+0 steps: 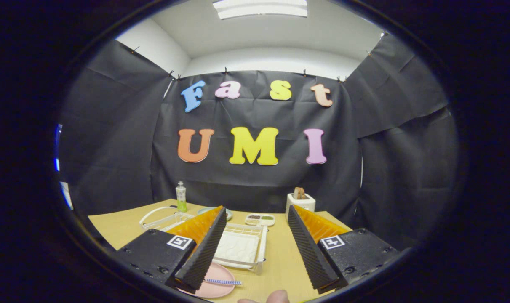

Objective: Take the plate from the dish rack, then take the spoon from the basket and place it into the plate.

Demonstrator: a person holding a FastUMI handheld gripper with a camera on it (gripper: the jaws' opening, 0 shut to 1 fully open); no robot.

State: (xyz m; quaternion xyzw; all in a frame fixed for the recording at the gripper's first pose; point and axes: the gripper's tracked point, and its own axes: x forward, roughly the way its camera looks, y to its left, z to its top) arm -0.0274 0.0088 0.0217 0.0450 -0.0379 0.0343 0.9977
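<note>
A pink plate [214, 288] lies flat on the wooden table [280, 261], partly under my left finger. Across the plate rests a spoon [223, 282] with a blue-and-white striped handle; its bowl is hidden behind the finger. Just beyond the plate, between my fingers, stands a white slatted basket [242, 248]. A white wire dish rack [162, 216] sits further back, left of my left finger. My gripper [255, 210] is open and raised above the table, with nothing between its fingers.
At the back of the table stand a green bottle [181, 197], a pale plate [228, 214], a small compartment tray [260, 219] and a white toaster [300, 202] with bread in it. A person's fingertip [278, 296] shows at the near edge.
</note>
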